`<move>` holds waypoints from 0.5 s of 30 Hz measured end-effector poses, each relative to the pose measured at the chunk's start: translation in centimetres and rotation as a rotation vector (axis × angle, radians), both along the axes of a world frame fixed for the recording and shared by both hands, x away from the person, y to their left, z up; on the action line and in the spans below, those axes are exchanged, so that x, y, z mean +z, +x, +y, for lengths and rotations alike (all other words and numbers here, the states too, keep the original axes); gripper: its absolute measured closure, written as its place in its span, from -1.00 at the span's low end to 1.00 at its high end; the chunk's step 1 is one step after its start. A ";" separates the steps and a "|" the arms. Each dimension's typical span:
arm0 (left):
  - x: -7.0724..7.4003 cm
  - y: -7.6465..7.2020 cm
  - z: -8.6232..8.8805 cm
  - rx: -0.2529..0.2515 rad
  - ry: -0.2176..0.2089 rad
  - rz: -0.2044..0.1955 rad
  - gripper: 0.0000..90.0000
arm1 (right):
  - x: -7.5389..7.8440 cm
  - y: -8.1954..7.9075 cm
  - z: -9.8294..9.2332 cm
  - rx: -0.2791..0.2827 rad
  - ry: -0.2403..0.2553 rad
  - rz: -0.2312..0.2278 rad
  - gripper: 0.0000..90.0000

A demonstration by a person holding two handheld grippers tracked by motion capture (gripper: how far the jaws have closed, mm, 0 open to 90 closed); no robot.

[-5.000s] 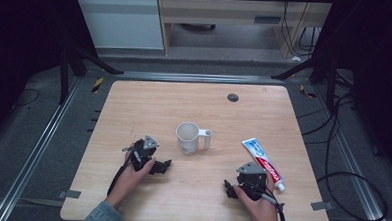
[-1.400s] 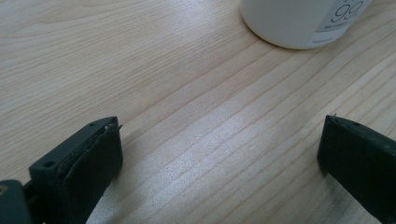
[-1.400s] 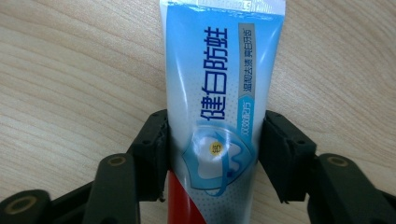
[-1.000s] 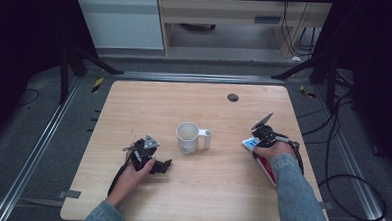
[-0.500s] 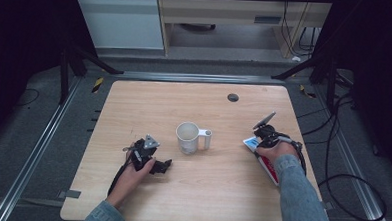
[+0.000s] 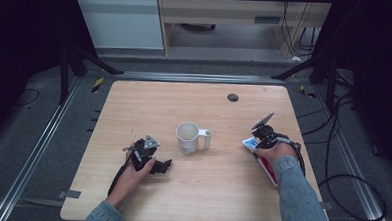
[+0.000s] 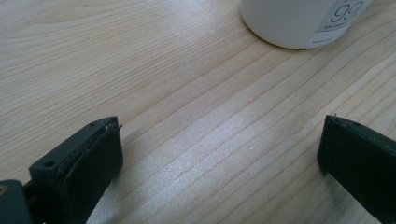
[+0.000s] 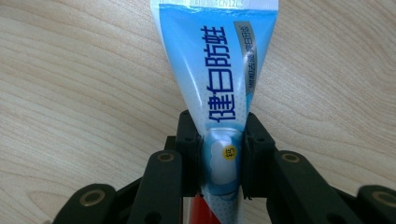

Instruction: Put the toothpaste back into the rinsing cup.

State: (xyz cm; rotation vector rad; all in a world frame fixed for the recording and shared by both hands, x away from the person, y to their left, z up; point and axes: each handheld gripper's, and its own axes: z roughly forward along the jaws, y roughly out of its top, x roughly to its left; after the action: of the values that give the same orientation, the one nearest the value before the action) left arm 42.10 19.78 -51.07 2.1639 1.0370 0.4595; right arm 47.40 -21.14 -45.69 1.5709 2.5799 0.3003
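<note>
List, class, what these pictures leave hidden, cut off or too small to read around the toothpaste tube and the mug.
- Toothpaste tube: its cap end, hidden in the right gripper view behind the right gripper, shut on it.
- Same tube in the high view: its print is too small, and the hand covers its middle.
- Mug: cut off by the left gripper view's top edge.
</note>
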 end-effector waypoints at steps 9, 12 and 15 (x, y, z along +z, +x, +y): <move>0.0 0.0 0.0 0.001 0.000 -0.001 -1.00 | 0.9 -0.1 0.1 0.000 0.001 0.010 0.63; 0.0 0.0 0.0 0.002 0.001 -0.001 -1.00 | 1.5 -0.3 0.0 -0.010 0.004 0.002 0.63; 0.0 0.0 0.0 0.002 0.000 0.000 -1.00 | 2.0 -0.4 -0.1 -0.003 -0.004 -0.003 0.63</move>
State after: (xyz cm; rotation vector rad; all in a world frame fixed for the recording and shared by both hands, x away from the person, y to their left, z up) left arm 42.09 19.77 -51.07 2.1633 1.0389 0.4609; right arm 46.97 -21.24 -43.71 1.5714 2.5742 0.2962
